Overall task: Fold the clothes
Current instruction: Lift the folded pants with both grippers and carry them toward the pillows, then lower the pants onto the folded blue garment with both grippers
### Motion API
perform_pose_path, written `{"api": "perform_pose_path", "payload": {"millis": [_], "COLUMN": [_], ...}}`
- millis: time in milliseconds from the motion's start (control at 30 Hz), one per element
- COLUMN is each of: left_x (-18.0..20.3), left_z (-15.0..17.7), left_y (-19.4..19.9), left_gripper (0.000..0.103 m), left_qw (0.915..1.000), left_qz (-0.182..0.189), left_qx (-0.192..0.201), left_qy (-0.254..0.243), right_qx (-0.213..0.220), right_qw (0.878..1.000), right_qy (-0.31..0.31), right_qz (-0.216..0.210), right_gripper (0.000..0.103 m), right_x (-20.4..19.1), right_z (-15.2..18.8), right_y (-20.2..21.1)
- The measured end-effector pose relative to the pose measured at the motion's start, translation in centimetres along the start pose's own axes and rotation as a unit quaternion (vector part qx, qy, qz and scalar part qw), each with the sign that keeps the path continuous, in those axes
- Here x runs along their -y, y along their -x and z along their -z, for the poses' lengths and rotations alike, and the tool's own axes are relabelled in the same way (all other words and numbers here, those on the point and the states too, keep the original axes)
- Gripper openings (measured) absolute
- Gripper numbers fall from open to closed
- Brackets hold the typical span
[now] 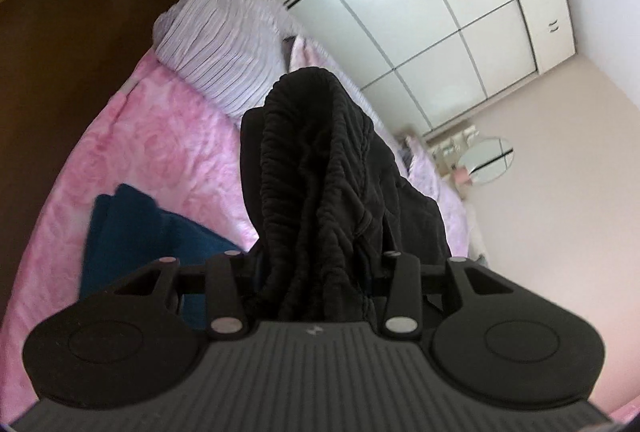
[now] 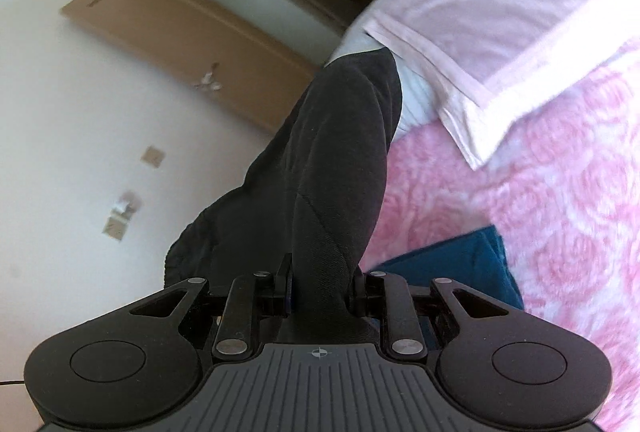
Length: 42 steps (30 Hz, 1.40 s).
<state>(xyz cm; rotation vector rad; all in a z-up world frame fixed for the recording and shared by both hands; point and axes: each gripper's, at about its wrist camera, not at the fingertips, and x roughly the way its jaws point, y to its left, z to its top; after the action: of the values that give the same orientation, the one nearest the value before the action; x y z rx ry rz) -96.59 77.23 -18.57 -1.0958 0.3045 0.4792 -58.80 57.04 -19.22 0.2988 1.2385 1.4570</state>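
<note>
The left hand-held gripper (image 1: 316, 272) and right hand-held gripper (image 2: 320, 292) each clamp the black ribbed fabric garment (image 1: 320, 160), lifted above the pink floral-quilted bed (image 1: 160, 140) beside a folded dark-blue cloth (image 1: 132, 228).

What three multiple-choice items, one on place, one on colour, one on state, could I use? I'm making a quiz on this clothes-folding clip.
1. Where does the folded dark teal cloth lie?
A. on the pink rose-patterned bedspread
B. on the floor
C. on the wardrobe

2. What colour is the gathered, ribbed garment in the grippers?
A. white
B. black
C. red

3. What is the state of the left gripper?
A. open and bare
B. shut on the garment
C. lying on the bed

Key: 1 A, the folded dark teal cloth rests on the pink rose-patterned bedspread. 2 B, the black garment is plainly black. 3 B, the left gripper has the fabric bunched between its fingers; the right gripper likewise clamps it.
</note>
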Motion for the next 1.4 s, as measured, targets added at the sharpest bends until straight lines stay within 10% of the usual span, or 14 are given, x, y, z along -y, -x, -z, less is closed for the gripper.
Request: {"api": "perform_pose_path", "payload": {"millis": [700, 900, 1067, 1233, 1400], "left_x": [-14.4, -15.2, -12.4, -8.8, -4.4], "left_z": [4.7, 5.1, 4.0, 3.5, 5.5], "left_y": [-5.9, -6.3, -4.2, -0.6, -0.3], "left_gripper": [0.04, 0.054, 0.055, 0.032, 0.014], "left_qw": [0.9965, 0.9946, 0.9902, 0.9782, 0.9717], "left_qz": [-0.028, -0.068, -0.134, -0.203, -0.191], "left_qx": [-0.045, -0.045, -0.039, 0.003, -0.016], "left_qy": [0.064, 0.064, 0.007, -0.044, -0.139], "right_qx": [-0.056, -0.056, -0.025, 0.015, -0.004], "right_qw": [0.994, 0.99, 0.982, 0.969, 0.945], "right_qy": [-0.05, -0.037, 0.008, 0.101, 0.213], "right_qz": [0.075, 0.125, 0.188, 0.224, 0.248], "right_gripper": [0.023, 0.05, 0.051, 0.05, 0.05], "right_x": [9.7, 9.5, 7.1, 3.2, -0.6], "right_z": [5.8, 5.7, 6.1, 7.9, 10.9], "right_y": [-8.9, -9.2, -7.3, -3.9, -4.5]}}
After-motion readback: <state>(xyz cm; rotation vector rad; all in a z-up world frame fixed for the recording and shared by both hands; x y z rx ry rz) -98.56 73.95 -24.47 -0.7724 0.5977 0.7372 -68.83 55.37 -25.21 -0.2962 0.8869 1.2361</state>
